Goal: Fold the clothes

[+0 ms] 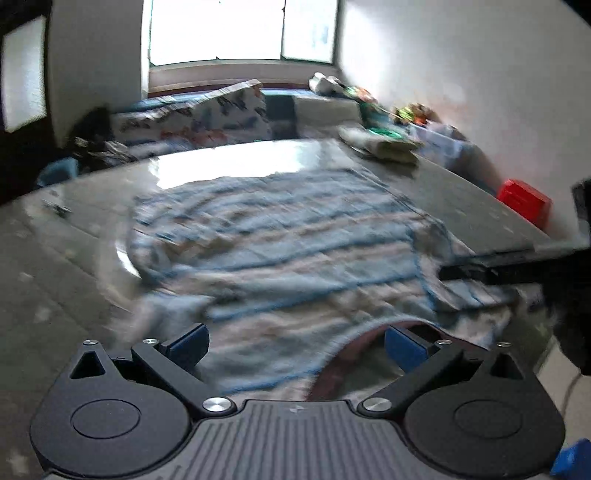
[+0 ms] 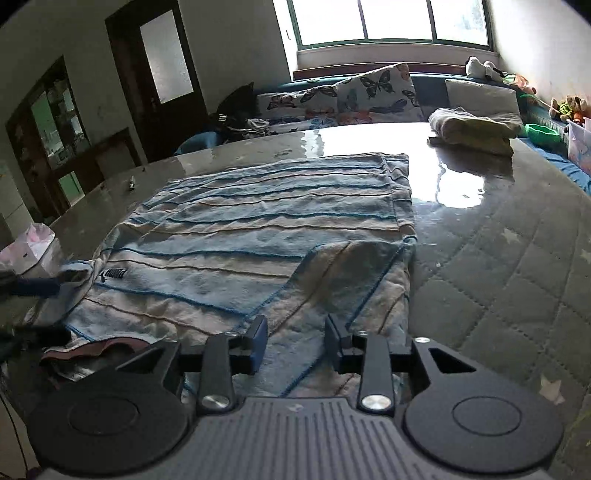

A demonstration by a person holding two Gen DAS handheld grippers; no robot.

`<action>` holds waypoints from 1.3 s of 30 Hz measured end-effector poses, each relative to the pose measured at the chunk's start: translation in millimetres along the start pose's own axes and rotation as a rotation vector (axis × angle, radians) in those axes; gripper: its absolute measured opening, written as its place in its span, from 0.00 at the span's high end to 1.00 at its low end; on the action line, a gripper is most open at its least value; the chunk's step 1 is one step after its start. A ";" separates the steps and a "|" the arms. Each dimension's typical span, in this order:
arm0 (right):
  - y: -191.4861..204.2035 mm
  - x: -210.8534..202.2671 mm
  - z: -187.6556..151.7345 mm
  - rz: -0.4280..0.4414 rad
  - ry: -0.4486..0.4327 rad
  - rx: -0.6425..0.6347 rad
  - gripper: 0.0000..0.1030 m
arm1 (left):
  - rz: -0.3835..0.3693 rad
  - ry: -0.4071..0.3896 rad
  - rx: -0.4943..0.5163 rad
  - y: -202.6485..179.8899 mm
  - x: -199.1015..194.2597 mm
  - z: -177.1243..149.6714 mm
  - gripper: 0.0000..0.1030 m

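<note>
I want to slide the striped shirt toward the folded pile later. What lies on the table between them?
Nothing: in the right wrist view, only bare, glossy table separates the striped shirt from the folded pile.

Bright window (image 2: 391, 20) at 12 o'clock is blowing out the shot and bouncing glare off the glossy table (image 2: 369, 140). Under it there's a bench with butterfly cushions (image 2: 376, 92), plain white walls (image 2: 236, 37), and a dark wooden door (image 2: 159, 70) with a frosted pane around 10 o'clock.
</note>
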State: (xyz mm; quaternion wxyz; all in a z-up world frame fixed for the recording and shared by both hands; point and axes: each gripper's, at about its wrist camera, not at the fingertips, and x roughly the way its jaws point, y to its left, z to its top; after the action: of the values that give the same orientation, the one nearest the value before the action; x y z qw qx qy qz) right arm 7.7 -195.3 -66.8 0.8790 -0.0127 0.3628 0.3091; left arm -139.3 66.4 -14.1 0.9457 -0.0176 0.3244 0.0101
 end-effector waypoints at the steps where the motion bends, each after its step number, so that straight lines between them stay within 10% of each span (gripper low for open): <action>1: 0.6 0.0 -0.3 0.002 0.000 -0.004 0.61 | 0.035 -0.013 0.009 2.6 -1.0 0.3 0.00; 14: 4.2 2.0 1.9 0.005 0.005 -0.020 0.52 | 0.347 -0.008 0.073 28.3 11.7 -14.3 0.01; 23: 4.3 2.7 3.1 0.004 0.006 -0.014 0.50 | 0.412 0.034 -0.014 84.5 22.4 3.1 0.18; 39: 2.6 5.9 5.6 0.002 0.017 -0.009 0.46 | 0.415 0.086 -0.113 159.0 64.9 55.4 0.12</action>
State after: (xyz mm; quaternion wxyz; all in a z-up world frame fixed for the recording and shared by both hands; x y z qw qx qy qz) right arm 13.0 -188.6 -66.0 0.8755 -0.0188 0.3689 0.3114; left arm -59.0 227.9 -14.5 0.9062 -0.0037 0.3599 0.2217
